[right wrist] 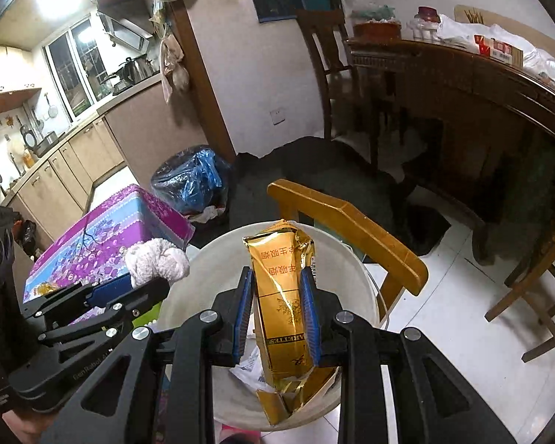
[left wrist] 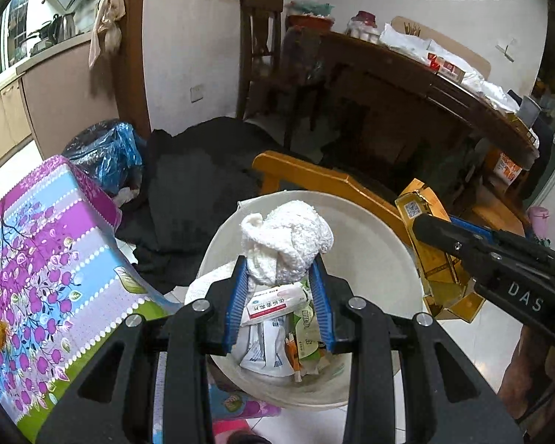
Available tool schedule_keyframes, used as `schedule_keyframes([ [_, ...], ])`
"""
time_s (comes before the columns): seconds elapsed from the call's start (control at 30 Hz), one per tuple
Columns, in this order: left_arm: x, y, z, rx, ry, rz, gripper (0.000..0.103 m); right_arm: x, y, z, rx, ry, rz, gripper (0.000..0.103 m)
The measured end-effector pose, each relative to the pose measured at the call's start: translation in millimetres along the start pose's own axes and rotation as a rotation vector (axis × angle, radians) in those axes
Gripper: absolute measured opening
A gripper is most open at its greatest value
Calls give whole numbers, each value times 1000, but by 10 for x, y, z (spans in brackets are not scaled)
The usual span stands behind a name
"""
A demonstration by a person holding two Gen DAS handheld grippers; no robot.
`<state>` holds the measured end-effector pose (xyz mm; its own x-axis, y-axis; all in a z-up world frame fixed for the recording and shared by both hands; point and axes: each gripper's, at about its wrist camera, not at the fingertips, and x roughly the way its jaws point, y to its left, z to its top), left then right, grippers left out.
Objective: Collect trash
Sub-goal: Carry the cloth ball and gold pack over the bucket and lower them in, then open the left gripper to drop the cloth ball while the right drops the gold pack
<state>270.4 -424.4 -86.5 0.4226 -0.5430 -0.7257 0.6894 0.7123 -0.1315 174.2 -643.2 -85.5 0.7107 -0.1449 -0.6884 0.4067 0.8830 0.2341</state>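
Observation:
My left gripper (left wrist: 282, 264) is shut on a crumpled white cloth (left wrist: 288, 238) and holds it over a white bucket (left wrist: 381, 244) that has several wrappers and packets (left wrist: 273, 333) at its bottom. My right gripper (right wrist: 275, 275) is shut on a torn gold carton (right wrist: 283, 296) and holds it upright over the same bucket (right wrist: 355, 277). The right gripper shows at the right of the left wrist view (left wrist: 421, 222), with the gold carton (left wrist: 431, 255) at the bucket's right rim. The left gripper (right wrist: 144, 281) and cloth (right wrist: 155, 261) show at the bucket's left rim.
A table with a purple and blue flowered cloth (left wrist: 40, 270) stands left of the bucket. A yellow wooden chair (right wrist: 351, 222) is right behind it. A blue-bagged bin (right wrist: 192, 177) and dark cloth (left wrist: 203, 192) lie on the floor. A dark wooden table (right wrist: 462, 85) fills the right.

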Motion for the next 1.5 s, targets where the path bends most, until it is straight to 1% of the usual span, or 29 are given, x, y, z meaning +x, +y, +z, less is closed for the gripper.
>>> schedule_keyframes([
  [0.43, 67, 0, 7, -4, 10, 6, 32, 89, 123, -59, -6, 12, -8, 27],
  [1.17, 142, 30, -5, 3, 19, 20, 32, 101, 98, -99, -13, 19, -10, 28],
  [1.3, 167, 9, -6, 12, 30, 26, 36, 102, 70, -116, -15, 20, -4, 29],
  [1.43, 186, 17, -16, 12, 35, 35, 45, 103, 53, -116, -11, 19, -7, 29],
  [1.5, 188, 28, -19, 9, 34, 41, 45, 98, 37, -116, -7, 16, -9, 29],
])
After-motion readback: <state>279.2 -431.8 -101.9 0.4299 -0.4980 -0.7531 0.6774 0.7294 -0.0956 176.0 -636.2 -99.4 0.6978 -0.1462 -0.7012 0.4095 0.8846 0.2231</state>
